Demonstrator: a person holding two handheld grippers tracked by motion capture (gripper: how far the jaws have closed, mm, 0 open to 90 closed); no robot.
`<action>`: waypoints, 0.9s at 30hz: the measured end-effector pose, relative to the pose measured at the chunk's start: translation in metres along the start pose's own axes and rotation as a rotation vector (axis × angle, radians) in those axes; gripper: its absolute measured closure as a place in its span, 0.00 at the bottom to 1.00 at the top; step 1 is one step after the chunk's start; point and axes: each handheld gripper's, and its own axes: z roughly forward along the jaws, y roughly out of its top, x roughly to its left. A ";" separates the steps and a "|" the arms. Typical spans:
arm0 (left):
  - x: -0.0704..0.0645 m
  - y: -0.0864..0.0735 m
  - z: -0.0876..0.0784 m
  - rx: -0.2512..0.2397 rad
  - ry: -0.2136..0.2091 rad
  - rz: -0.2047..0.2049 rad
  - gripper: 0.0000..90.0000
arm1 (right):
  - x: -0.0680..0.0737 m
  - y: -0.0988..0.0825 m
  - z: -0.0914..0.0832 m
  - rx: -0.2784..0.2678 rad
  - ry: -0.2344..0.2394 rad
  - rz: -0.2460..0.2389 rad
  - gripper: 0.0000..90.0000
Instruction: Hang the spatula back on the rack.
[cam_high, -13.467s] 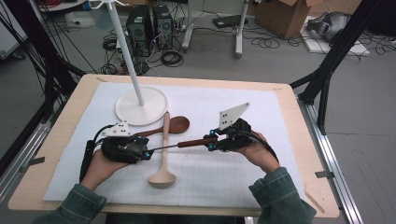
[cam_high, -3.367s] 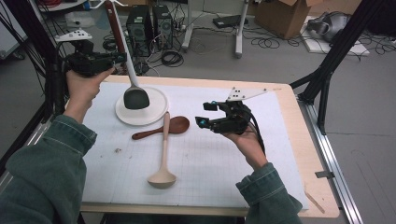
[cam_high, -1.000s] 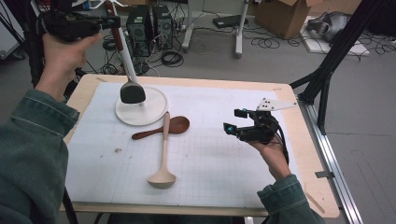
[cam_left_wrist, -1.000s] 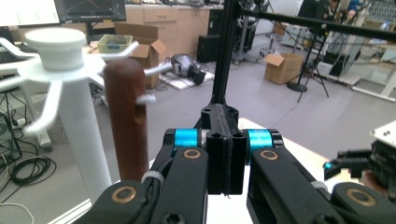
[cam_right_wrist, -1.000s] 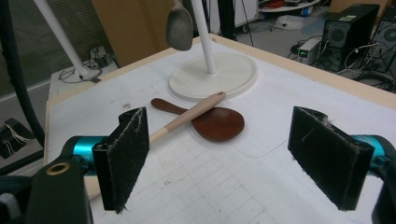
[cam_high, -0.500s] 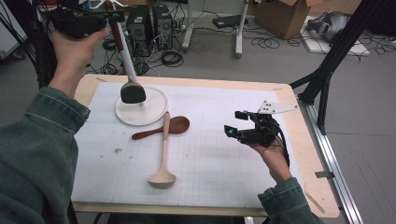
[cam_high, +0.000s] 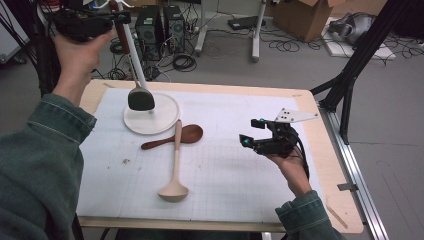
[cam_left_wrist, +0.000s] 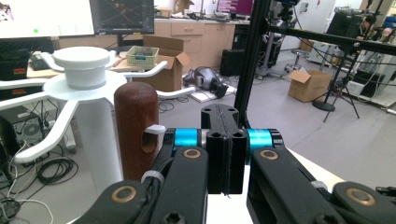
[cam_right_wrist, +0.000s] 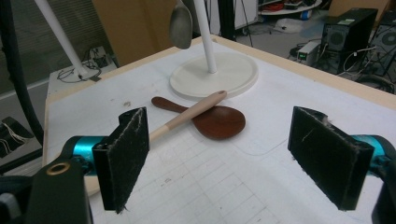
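One utensil, a dark-headed spatula (cam_high: 140, 98), is hung on the white rack (cam_high: 131, 47) near the far left corner of the surface (cam_high: 320, 165). The left hand-held gripper (cam_left_wrist: 223, 140) is closed and empty beside its handle. Two wooden spoons (cam_high: 176, 157) are left lying mid-surface; the right hand-held gripper (cam_right_wrist: 233, 158) is held wide apart, empty.

Even, diffuse room light from overhead; no hard glare. On the white mat (cam_high: 240, 200) shadows are soft and short: a faint one under the pale wooden ladle (cam_high: 175, 170) and the dark wooden spoon (cam_high: 172, 139). The high view is soft and slightly grainy, and the green sleeve (cam_high: 35, 165) at its lower left is blurred. In the left gripper view bright monitors (cam_left_wrist: 46, 17) wash out at top left. In the right gripper view near pads (cam_right_wrist: 122, 156) are sharp and the background is softer
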 end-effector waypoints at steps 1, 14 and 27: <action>0.001 0.000 -0.001 0.004 0.003 0.001 1.00 | 0.000 0.000 0.000 0.001 0.000 0.003 0.22; 0.014 -0.002 -0.011 -0.004 0.037 -0.018 1.00 | -0.001 0.003 0.008 0.004 0.006 -0.006 0.22; 0.023 -0.002 -0.017 -0.007 0.057 -0.016 1.00 | -0.002 0.003 0.010 0.011 0.010 -0.002 0.22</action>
